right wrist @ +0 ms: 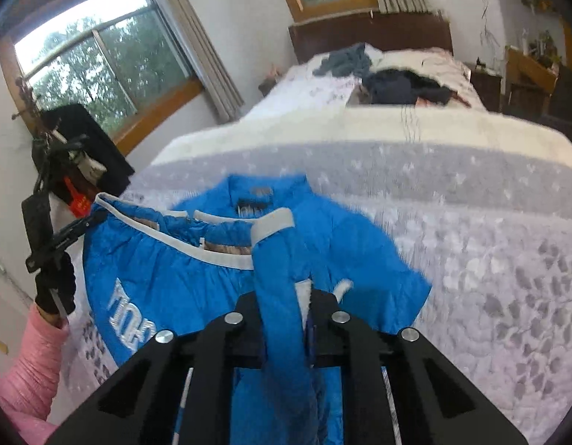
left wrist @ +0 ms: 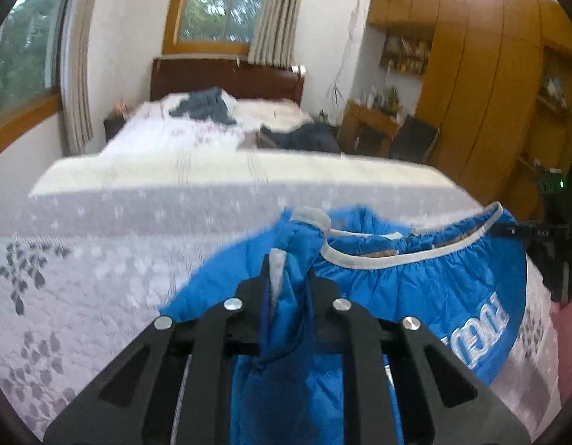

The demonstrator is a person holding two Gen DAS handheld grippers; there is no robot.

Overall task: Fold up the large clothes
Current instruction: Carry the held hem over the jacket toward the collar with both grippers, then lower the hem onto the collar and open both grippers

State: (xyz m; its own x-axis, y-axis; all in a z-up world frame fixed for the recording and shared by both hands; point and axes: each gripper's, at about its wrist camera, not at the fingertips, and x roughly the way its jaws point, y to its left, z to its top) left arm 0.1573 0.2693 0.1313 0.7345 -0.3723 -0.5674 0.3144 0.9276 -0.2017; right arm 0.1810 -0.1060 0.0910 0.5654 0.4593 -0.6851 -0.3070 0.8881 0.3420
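Both views blurred by motion. A bright blue quilted jacket with white trim and white lettering point(left wrist: 415, 289) point(right wrist: 167, 270) hung lifted over the near end of a wide bed with a pale lilac floral quilt point(left wrist: 100, 259) point(right wrist: 471, 241), its lower part lying against the quilt. The left claw point(left wrist: 287, 278), a black two-finger tool, was pressed together on a fold of the blue fabric, a white fleecy edge showing between its fingers. The right claw point(right wrist: 287, 296) likewise pinched a blue sleeve-like strip of the same jacket, with a white cuff band rising beyond its tips. In the right wrist view the left tool appeared at the far left, gripping the jacket's white-trimmed hem, held by a hand in a black glove point(right wrist: 56, 285) with a pink sleeve point(right wrist: 33, 363) below it. Far up the bed lay a crumpled grey-blue garment point(left wrist: 204, 105) point(right wrist: 345, 61) and, right of it, a dark navy pile of clothing point(left wrist: 308, 137) point(right wrist: 404, 87), both before a dark wooden headboard point(left wrist: 226, 78) point(right wrist: 371, 31). Wood-framed windows point(left wrist: 215, 3) point(right wrist: 96, 59) showed trees; a yellow-brown wooden wardrobe point(left wrist: 489, 85) stood at the right.
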